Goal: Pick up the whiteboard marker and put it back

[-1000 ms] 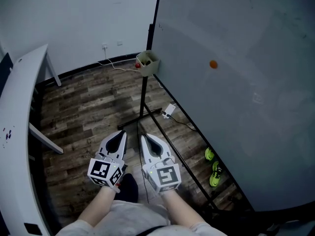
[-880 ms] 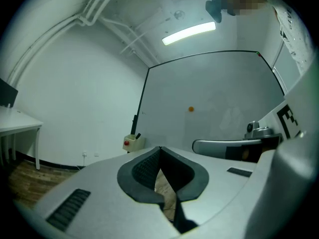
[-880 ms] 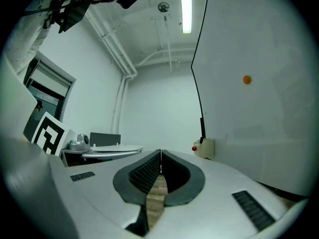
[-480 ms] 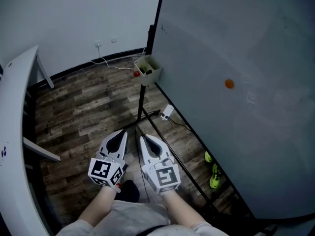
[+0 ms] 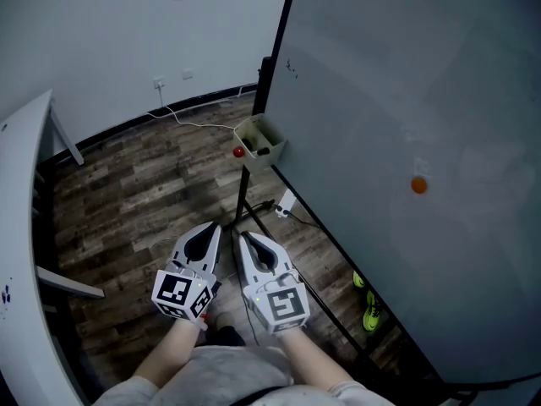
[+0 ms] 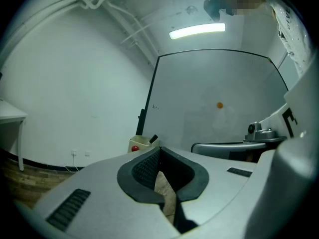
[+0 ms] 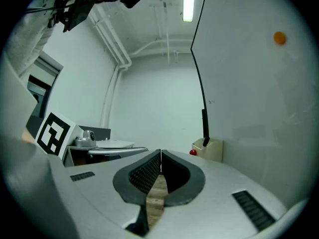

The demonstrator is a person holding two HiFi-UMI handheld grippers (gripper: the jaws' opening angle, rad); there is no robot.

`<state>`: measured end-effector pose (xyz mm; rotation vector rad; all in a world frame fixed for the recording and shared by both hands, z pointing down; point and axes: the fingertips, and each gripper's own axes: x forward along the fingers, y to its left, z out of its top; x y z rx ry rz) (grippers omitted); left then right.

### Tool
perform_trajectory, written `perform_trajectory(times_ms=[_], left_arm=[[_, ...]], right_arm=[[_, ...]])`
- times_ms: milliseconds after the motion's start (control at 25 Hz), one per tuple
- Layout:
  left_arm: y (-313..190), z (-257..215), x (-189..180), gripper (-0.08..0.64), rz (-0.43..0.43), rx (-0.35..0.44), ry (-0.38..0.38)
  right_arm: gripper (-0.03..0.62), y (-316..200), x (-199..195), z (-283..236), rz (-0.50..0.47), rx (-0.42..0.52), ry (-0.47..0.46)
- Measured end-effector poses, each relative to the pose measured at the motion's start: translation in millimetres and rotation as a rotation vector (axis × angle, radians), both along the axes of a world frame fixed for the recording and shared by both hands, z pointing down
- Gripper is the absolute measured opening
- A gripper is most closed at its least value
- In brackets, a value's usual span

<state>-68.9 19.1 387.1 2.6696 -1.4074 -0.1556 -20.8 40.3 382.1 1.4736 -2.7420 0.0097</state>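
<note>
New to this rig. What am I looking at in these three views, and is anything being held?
No robot: a person holds a two-jaw gripper in each hand. The head view looks down from their head onto the left gripper and right gripper above a wooden floor. The other two views ride on the grippers, looking along the jaws. Both pairs of jaws are shut, empty. At right stands a whiteboard with an orange dot; a beige box at its edge holds what looks like a dark marker.
</note>
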Motion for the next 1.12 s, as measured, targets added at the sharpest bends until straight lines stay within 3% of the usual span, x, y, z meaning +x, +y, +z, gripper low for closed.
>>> perform_trajectory(times_ms=[280,1120], left_arm=[[-32.0,7.9,-5.8,0.015,0.046,-0.008,0.001],[-58.8,15.6,1.1,0.014,0.078,-0.023,0.026]], right_arm=[[0.020,-31.9,-11.6,4.6,0.020,0.017,-0.004],[0.020,-59.6,-9.6,10.0,0.021,0.000,0.007]])
